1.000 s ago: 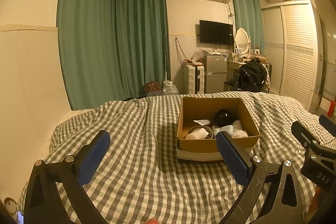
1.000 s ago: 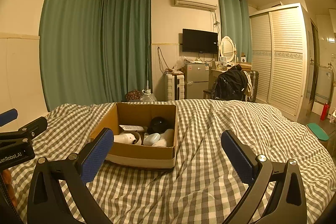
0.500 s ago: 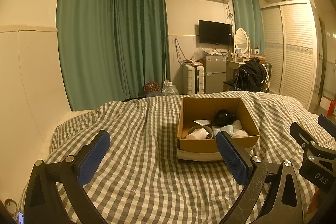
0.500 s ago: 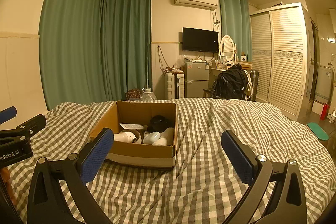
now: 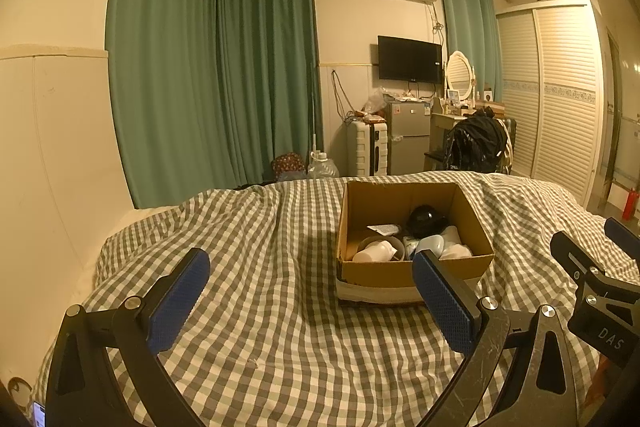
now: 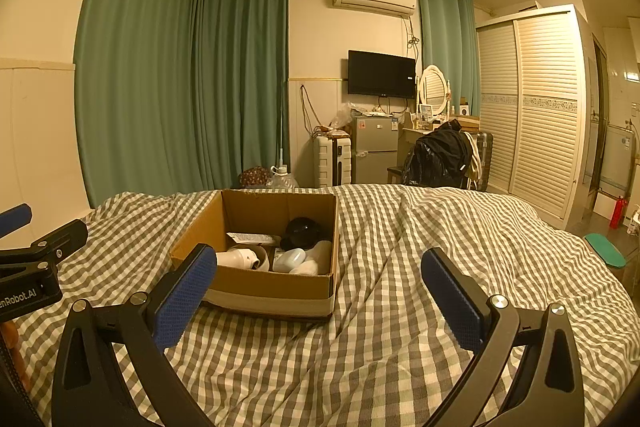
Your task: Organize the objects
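Observation:
An open cardboard box (image 5: 412,269) (image 6: 276,287) sits on a bed with a green-and-white checked cover (image 5: 260,307) (image 6: 400,307). Inside lie a black round object (image 5: 426,219) (image 6: 302,230), a white cup on its side (image 5: 372,251) (image 6: 236,259), a pale blue object (image 5: 430,245) (image 6: 290,259) and a paper slip (image 6: 252,237). My left gripper (image 5: 308,301) hovers open over the cover, the box ahead to its right. My right gripper (image 6: 316,301) is open too, the box ahead to its left. Neither holds anything.
Green curtains (image 5: 216,79) hang behind the bed. Beyond the bed stand a white suitcase (image 5: 366,149), a small fridge (image 5: 408,137), a chair with a black jacket (image 5: 476,145), a wall TV (image 5: 410,59) and a louvred wardrobe (image 5: 552,95). A white wall panel (image 5: 52,155) borders the bed's left.
Both views have shifted very slightly; the box and its contents have not moved. Both grippers stay open.

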